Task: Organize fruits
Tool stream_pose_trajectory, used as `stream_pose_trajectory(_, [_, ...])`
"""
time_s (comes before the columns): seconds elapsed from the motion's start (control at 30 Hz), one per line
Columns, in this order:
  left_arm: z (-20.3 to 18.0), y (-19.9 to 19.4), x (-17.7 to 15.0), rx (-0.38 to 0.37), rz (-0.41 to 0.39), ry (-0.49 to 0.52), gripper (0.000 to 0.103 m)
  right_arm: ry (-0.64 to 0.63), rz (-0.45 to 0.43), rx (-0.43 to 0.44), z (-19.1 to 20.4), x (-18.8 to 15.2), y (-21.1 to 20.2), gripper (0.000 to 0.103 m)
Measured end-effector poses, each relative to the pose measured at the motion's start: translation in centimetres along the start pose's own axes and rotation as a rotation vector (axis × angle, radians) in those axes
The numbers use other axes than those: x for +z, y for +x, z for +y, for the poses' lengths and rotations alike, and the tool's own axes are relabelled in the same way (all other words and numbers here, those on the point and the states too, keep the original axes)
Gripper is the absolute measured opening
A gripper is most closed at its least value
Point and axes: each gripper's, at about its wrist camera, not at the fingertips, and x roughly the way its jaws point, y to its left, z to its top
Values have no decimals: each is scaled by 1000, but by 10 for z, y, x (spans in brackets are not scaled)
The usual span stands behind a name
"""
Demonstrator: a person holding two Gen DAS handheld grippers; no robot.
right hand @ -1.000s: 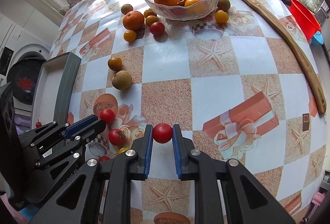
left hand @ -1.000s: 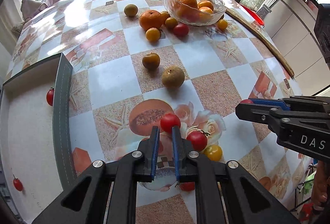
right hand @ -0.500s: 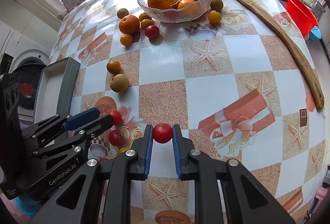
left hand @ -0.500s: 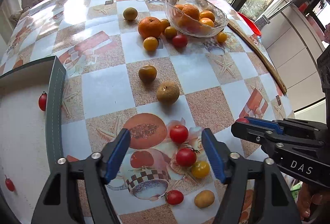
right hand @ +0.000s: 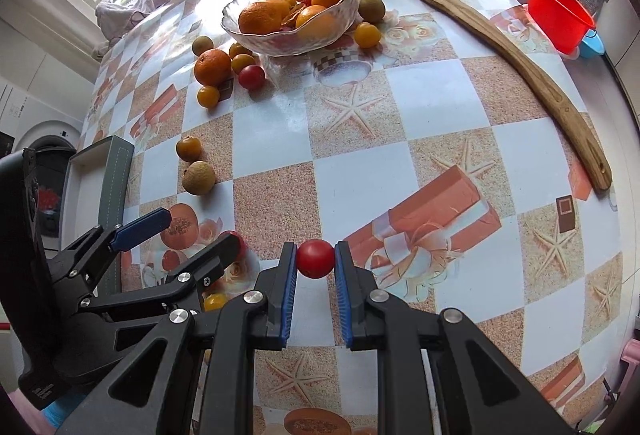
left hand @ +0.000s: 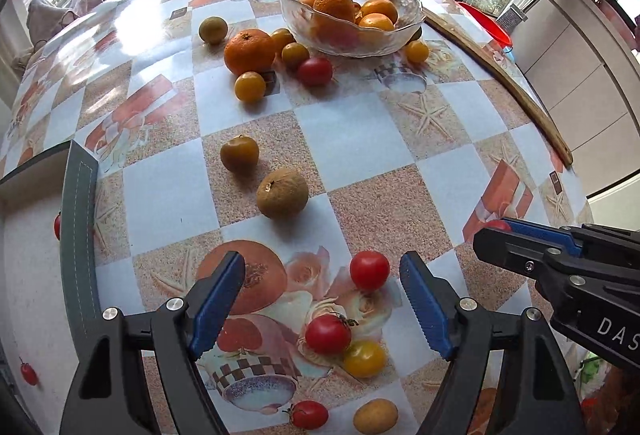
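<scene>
My left gripper (left hand: 322,271) is open above a cluster of tomatoes on the patterned tablecloth. A red tomato (left hand: 369,270) lies just inside its right finger, untouched. Below that lie another red tomato (left hand: 328,333) and a yellow one (left hand: 364,358). My right gripper (right hand: 315,255) is shut on a red tomato (right hand: 315,258), held above the table. It also shows at the right edge of the left wrist view (left hand: 520,247). At the far end stands a glass bowl (left hand: 348,43) holding oranges.
A grey-rimmed box (left hand: 78,235) at the left holds small red tomatoes (left hand: 29,374). A large orange (left hand: 249,51), two brown fruits (left hand: 282,193) and several small fruits lie loose between the cluster and the bowl. A long wooden piece (right hand: 500,47) and red basin (right hand: 560,17) are at the right.
My left gripper's jaws have gone from shut to wide open, and it has shifted right over the tomato cluster. The right gripper has kept its tomato and moved a little.
</scene>
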Motion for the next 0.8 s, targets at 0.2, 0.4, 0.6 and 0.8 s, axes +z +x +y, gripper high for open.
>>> stream_pose_trajectory(0.2, [-18, 9, -2, 50, 21, 34, 65, 35, -8, -18, -15, -2, -6, 20])
stream_pose_trajectory(0.4, [-23, 8, 5, 30, 5, 57, 20, 65, -9, -23, -24, -6, -8, 20])
stream_pose_trajectory(0.6, [-1, -17, 0, -64, -36, -28, 20, 45, -15, -7, -14, -7, -10, 20])
stream_pose_trajectory(0.8, [28, -47, -12, -46, -76, -100, 20, -10, -13, 23, 13, -2, -10, 20])
